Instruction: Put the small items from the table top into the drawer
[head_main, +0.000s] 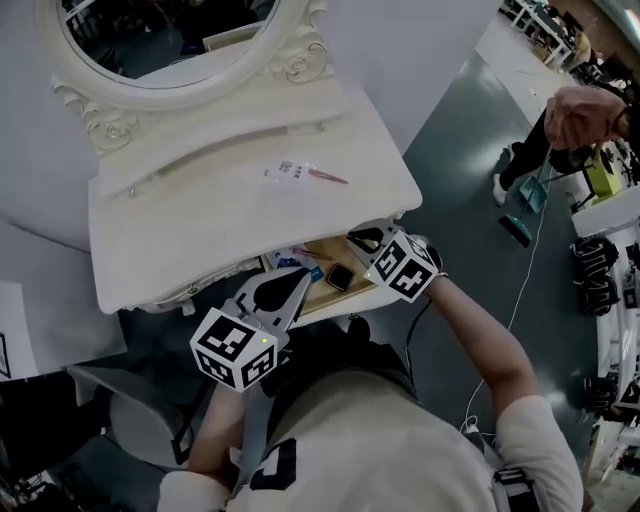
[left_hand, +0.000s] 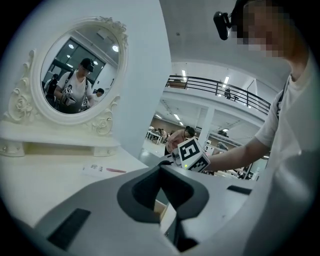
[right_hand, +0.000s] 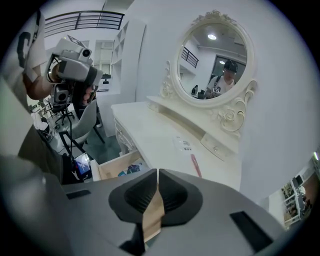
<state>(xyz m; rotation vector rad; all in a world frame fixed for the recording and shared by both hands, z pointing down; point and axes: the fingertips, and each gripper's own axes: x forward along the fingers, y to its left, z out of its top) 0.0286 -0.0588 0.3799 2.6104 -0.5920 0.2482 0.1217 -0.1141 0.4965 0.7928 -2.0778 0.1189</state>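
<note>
On the white table top (head_main: 200, 215) lie a white packet (head_main: 288, 172) and a thin pink stick (head_main: 328, 177); both also show as the packet (right_hand: 184, 144) and the stick (right_hand: 195, 165) in the right gripper view. Under the table's front edge a wooden drawer (head_main: 322, 292) stands pulled out, holding a dark square item (head_main: 340, 277) and a blue one (head_main: 315, 272). My left gripper (head_main: 300, 272) hovers over the drawer's left part, shut and empty. My right gripper (head_main: 355, 237) is at the drawer's right end, near the table edge, shut with nothing in it.
An oval mirror (head_main: 170, 30) in an ornate white frame rises behind a low shelf (head_main: 215, 140). A grey chair (head_main: 130, 400) stands at the lower left. Another person (head_main: 560, 120) stands on the dark floor at the right, with a cable (head_main: 525, 280) trailing there.
</note>
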